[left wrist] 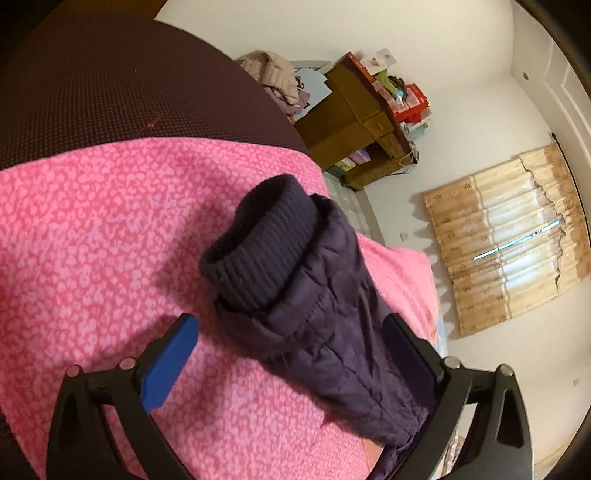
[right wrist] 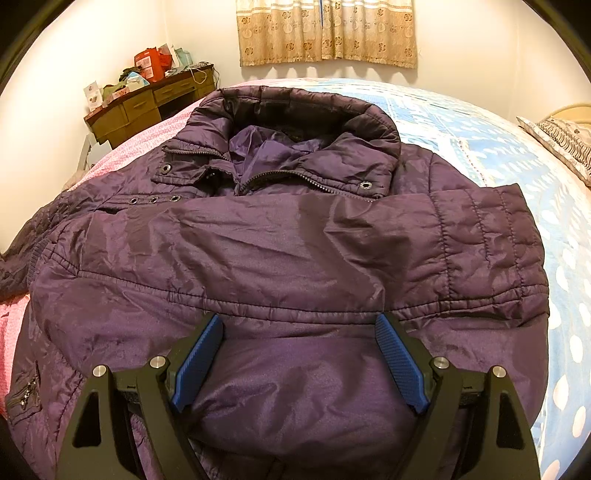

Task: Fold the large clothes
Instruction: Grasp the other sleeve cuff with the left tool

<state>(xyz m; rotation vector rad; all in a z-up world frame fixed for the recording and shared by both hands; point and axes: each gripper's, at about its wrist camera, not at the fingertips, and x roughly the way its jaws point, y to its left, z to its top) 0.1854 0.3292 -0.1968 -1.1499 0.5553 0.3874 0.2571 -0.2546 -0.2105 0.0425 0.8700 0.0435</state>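
A dark purple quilted padded jacket (right wrist: 288, 258) lay front-up on the bed, its collar toward the beige patterned curtain (right wrist: 327, 31) on the far wall. One sleeve was folded across the chest, reaching from the shoulder on the right of the view toward the left. The jacket rested partly on a pink mottled fleece blanket (right wrist: 13, 321) and partly on a pale blue dotted bedsheet (right wrist: 517, 155).

The right claw (right wrist: 299, 363) hovered low over the jacket's lower front, its blue-padded fingers (right wrist: 199, 363) spread wide apart, with nothing held between them.

In the left wrist view, the jacket's other sleeve (left wrist: 332, 317), ending in a dark navy ribbed knit cuff (left wrist: 258, 243), stretched over the pink blanket. The left claw (left wrist: 291, 363) stood open around that sleeve; the sleeve lay against the right-hand finger, well clear of the left-hand blue pad (left wrist: 170, 363).

A brown wooden worktop with drawers (right wrist: 147, 107), piled with red boxes and clutter, stood against the wall beside the bed.
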